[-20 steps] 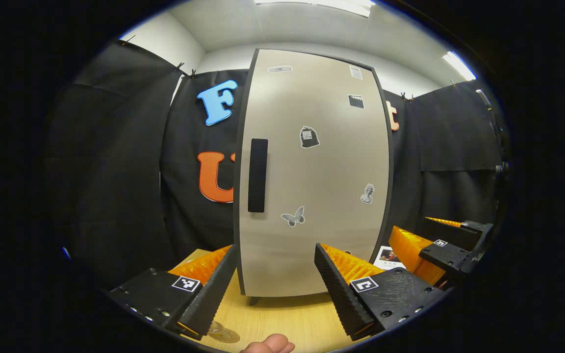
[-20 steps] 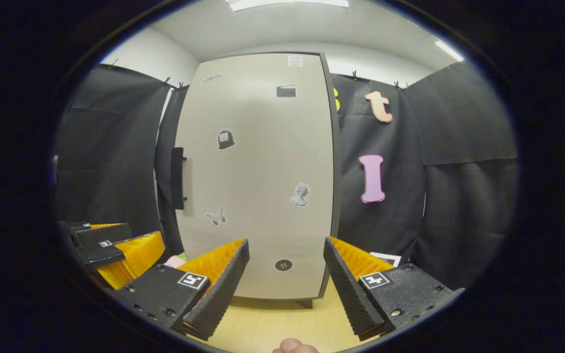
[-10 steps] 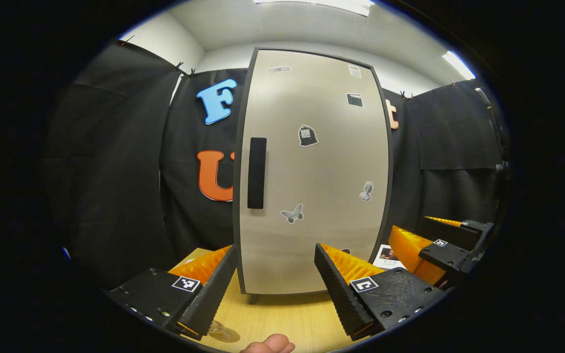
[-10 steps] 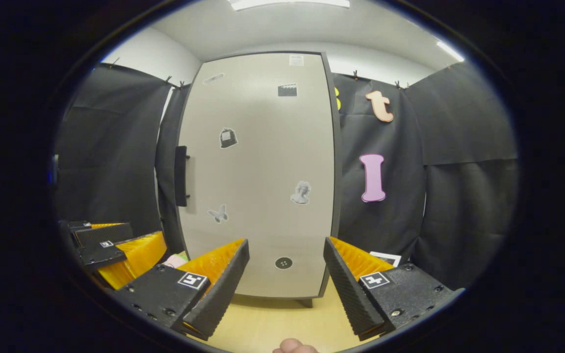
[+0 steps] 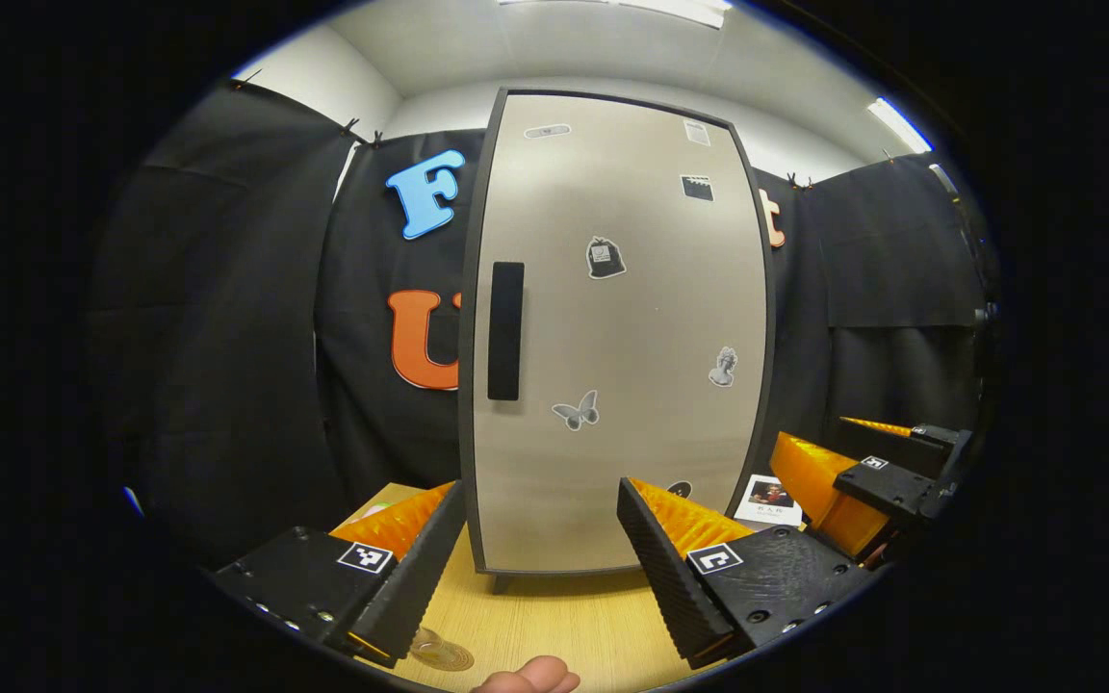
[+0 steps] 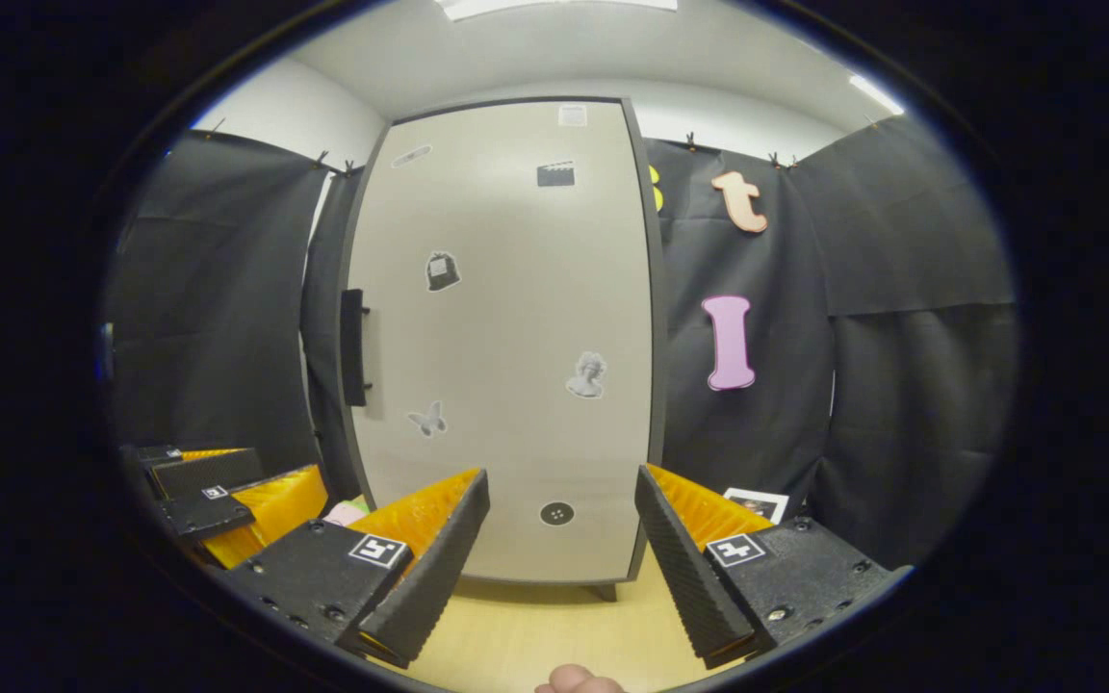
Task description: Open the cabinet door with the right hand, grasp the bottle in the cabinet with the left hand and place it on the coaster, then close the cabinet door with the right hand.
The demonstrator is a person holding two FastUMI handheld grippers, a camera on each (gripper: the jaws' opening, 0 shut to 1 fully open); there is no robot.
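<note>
The cabinet door [image 5: 617, 327] stands closed, its dark handle [image 5: 505, 330] upright. The left hand-held gripper [image 5: 540, 563] hangs with fingers spread over the wooden surface [image 5: 564, 626].

You cannot read any real text here. The stickers on the cabinet door [image 5: 612, 327] are pictures only, and the small white label near its top is too small to read. The card [image 5: 768, 499] on the surface carries a photo with print too fine to read.

Closed grey cabinet door [image 5: 622, 327], upright; coaster [image 5: 439, 655] on table.
</note>
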